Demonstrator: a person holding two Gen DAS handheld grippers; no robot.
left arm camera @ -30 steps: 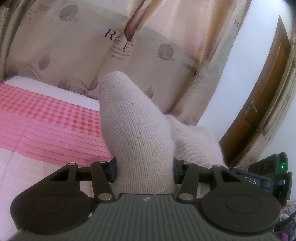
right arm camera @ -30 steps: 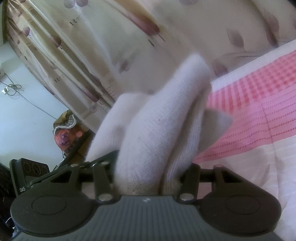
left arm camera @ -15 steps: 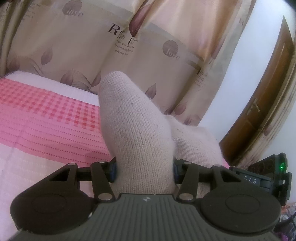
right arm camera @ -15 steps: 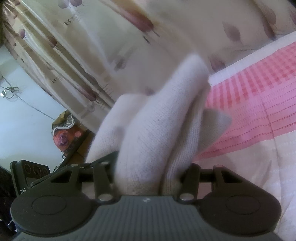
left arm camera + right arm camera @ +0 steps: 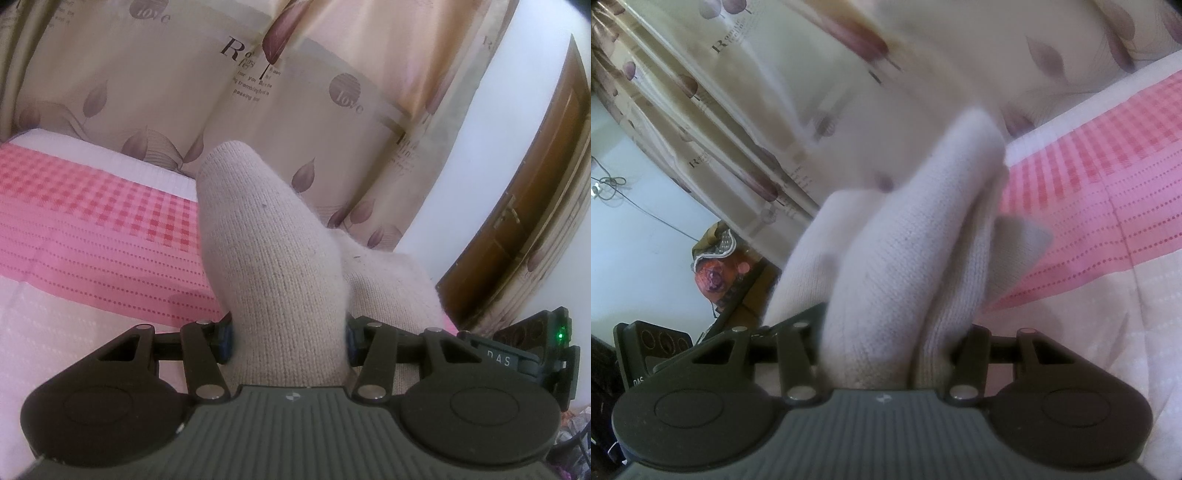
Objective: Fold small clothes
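A small beige knitted garment (image 5: 273, 258) fills the middle of the left wrist view, bunched up between the jaws of my left gripper (image 5: 288, 341), which is shut on it and holds it above the bed. The same garment (image 5: 897, 273) shows in the right wrist view, folded into ridges, with my right gripper (image 5: 897, 350) shut on its other end. The fingertips are hidden by the cloth in both views. The other gripper's body shows at the right edge of the left view (image 5: 532, 354) and at the left edge of the right view (image 5: 653, 347).
A pink and red checked bedspread (image 5: 85, 221) lies below, also in the right wrist view (image 5: 1108, 192). A leaf-print curtain (image 5: 258, 81) hangs behind the bed. A wooden door (image 5: 524, 229) stands at the right. A patterned bundle (image 5: 716, 273) sits beside the curtain.
Both grippers keep their hold on the garment. The views have shifted slightly, with the bed and curtain sliding in the frames; the right view is blurred by movement.
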